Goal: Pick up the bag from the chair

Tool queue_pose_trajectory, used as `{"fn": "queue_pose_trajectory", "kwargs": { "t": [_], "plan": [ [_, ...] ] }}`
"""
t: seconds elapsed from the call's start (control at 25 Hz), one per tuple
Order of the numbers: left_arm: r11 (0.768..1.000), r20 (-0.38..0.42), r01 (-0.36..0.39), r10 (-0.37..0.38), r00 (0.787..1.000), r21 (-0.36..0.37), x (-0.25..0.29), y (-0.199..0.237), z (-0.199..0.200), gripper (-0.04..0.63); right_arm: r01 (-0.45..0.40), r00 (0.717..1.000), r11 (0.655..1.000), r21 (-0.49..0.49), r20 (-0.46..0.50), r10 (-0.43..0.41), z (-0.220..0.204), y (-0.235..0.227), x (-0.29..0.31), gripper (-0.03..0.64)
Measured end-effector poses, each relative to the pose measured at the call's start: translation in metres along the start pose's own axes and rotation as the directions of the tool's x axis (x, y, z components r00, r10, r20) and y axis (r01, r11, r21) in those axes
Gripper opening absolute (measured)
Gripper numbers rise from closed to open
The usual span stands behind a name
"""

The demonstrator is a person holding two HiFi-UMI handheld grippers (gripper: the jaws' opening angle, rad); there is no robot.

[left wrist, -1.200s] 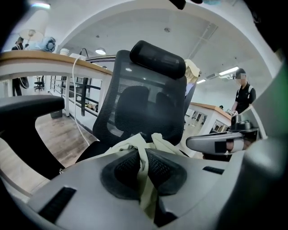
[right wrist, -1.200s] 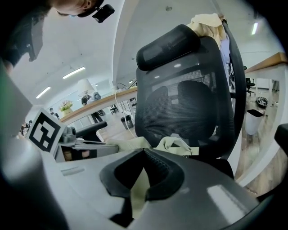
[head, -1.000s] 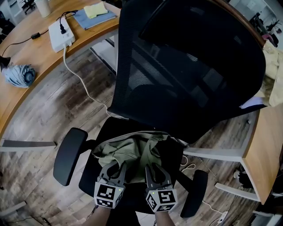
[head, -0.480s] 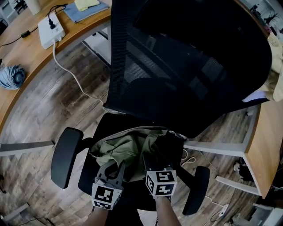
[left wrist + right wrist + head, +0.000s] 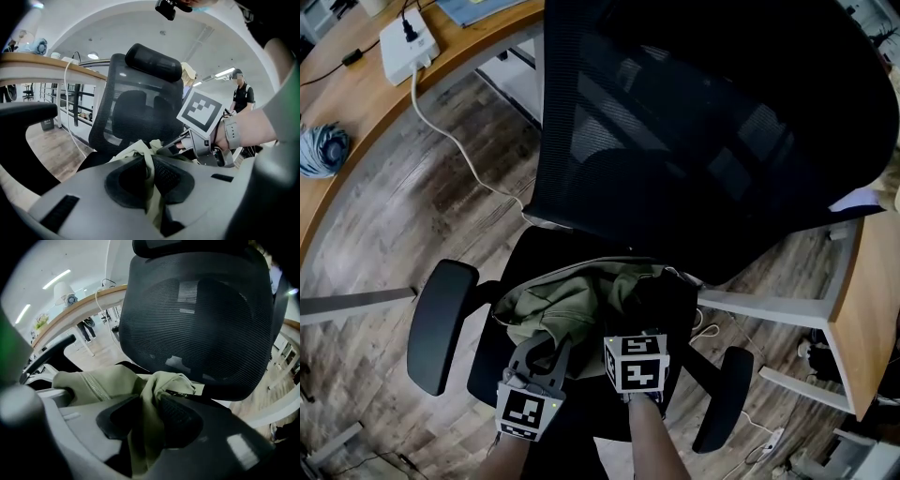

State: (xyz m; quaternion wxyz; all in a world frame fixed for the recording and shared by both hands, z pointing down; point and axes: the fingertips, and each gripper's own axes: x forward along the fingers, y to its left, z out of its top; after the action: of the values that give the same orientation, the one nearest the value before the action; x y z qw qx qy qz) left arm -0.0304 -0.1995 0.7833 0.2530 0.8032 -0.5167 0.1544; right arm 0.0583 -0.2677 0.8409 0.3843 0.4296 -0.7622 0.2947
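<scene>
An olive-green fabric bag [image 5: 572,305] lies crumpled on the seat of a black mesh office chair [image 5: 703,141]. My left gripper [image 5: 542,349] is shut on a fold of the bag [image 5: 149,164] at its near left side. My right gripper [image 5: 630,328] is shut on another strip of the bag [image 5: 150,420], just right of the left one. The bag's zipper [image 5: 96,387] shows in the right gripper view. In the left gripper view the right gripper's marker cube [image 5: 201,111] sits close by, with a person's wrist behind it.
The chair's armrests [image 5: 439,323] [image 5: 724,398] flank the seat. A curved wooden desk [image 5: 356,103] at the left carries a white power strip [image 5: 406,44] with a cable down to the floor and a folded blue umbrella [image 5: 321,150]. Another desk [image 5: 872,319] stands at right.
The right gripper has risen and tilted, its marker cube now facing the camera, pulling its fold of bag up slightly. The left gripper has stayed shut on the bag, hardly moving.
</scene>
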Motion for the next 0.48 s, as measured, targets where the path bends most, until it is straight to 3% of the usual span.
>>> {"fn": "queue_pose_trajectory", "kwargs": {
  "t": [0.16,0.48],
  "plan": [
    [1.0,0.001,0.004,-0.004,1.0,-0.019,0.0,0.002,-0.001,0.023,-0.01,1.0,1.0,-0.007,0.022,0.01,-0.006,0.0,-0.006,0.075],
    [0.996,0.04,0.062,-0.06,0.997,-0.071,-0.01,0.0,0.007,0.02,-0.156,0.968,0.983,0.092,0.213,0.134,0.005,0.005,-0.043,0.053]
  ]
}}
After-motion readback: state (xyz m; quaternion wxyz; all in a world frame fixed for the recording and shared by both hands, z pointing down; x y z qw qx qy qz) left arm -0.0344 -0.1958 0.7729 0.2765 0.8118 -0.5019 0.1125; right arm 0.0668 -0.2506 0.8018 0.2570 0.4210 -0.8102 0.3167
